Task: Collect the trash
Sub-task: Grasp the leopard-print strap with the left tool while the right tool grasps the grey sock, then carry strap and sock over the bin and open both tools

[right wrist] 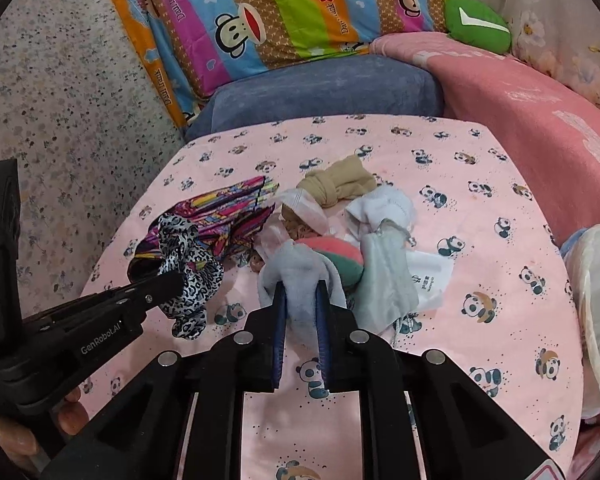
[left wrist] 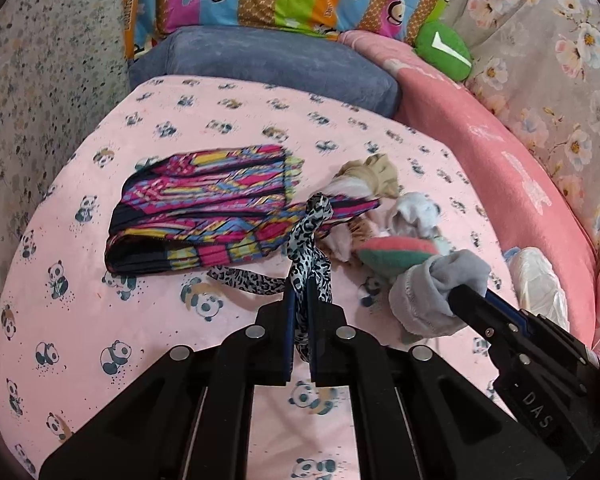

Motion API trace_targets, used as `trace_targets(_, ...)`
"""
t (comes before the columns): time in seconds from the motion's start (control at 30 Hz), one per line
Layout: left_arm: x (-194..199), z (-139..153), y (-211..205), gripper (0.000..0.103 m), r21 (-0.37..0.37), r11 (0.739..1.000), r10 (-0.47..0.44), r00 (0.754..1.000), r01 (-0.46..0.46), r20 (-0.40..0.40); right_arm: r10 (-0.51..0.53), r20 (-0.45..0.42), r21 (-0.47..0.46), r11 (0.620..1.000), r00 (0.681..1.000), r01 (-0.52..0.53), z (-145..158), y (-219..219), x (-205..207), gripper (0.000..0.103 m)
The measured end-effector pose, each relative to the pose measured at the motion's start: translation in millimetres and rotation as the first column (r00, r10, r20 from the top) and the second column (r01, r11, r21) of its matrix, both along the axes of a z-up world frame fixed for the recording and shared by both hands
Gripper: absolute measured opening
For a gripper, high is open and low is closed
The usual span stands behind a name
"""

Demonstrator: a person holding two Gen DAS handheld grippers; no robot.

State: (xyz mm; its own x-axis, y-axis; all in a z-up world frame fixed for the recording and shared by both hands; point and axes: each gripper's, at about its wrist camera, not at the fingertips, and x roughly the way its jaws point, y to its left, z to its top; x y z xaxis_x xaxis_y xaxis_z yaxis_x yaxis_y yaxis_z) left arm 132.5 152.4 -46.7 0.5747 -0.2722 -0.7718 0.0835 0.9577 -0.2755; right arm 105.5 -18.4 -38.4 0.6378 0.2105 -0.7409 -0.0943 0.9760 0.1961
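The panda-print sheet point(right wrist: 480, 208) is the biggest thing here, a soft pink fleecy-looking cover spread flat, and it's what everything sits on, so it works as the reference point. At the far edge of that sheet is a blue-grey cushion point(right wrist: 324, 88), plush and blocky, with a striped cartoon-monkey pillow point(right wrist: 276, 12) propped behind it, probably just the normal bed setup.

Near the middle of the sheet lies a folded bright zigzag-pattern cloth point(left wrist: 204, 208), thin and slick-looking. Right beside it is the loose pile of small stuff that looks like what's meant to be collected: a knotted beige stocking point(right wrist: 336, 186), a white sock point(right wrist: 384, 208), a pink-and-green round fabric thing point(right wrist: 336, 256), and a paper tag point(right wrist: 428, 280) at the near side of the heap.

The left gripper point(left wrist: 300, 300) is clamped on a leopard-print ribbon point(left wrist: 310, 240), a floppy satin strip that trails back toward the zigzag cloth. The right gripper point(right wrist: 300, 308) is pinching a grey sock point(right wrist: 296, 276), soft knit, bunched up between its jaws just above the sheet at the near edge of the pile. Seems like one item per hand to clear faster.
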Motion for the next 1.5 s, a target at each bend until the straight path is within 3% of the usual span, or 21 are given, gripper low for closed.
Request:
trace_targets(0.33, -9, 60, -48, 0.005, -0.024, 0.995, -0.097, 0.988, 0.100, 0.124, -0.115, 0.144, 0.035, 0.993, 0.983, 0.112, 61, -52, -23, 0.013)
trace_targets(0.7, -21, 107, -144, 0.005, -0.028, 0.962, -0.260, 0.940, 0.273, 0.221, -0.309, 0.221, 0.071, 0.951, 0.925, 0.301, 92, -145, -56, 0.013)
trace_targets(1.17, -42, 113, -283, 0.005, -0.003, 0.869, -0.482, 0.846, 0.496, 0.229, -0.545, 0.210, 0.123, 0.839, 0.812, 0.531, 81, -274, -108, 0.013)
trace_targets(1.5, -61, 100, -357, 0.005, 0.019, 0.790, -0.603, 0.770, 0.613, 0.211, -0.640, 0.163, 0.132, 0.769, 0.751, 0.626, 57, -328, -131, 0.014)
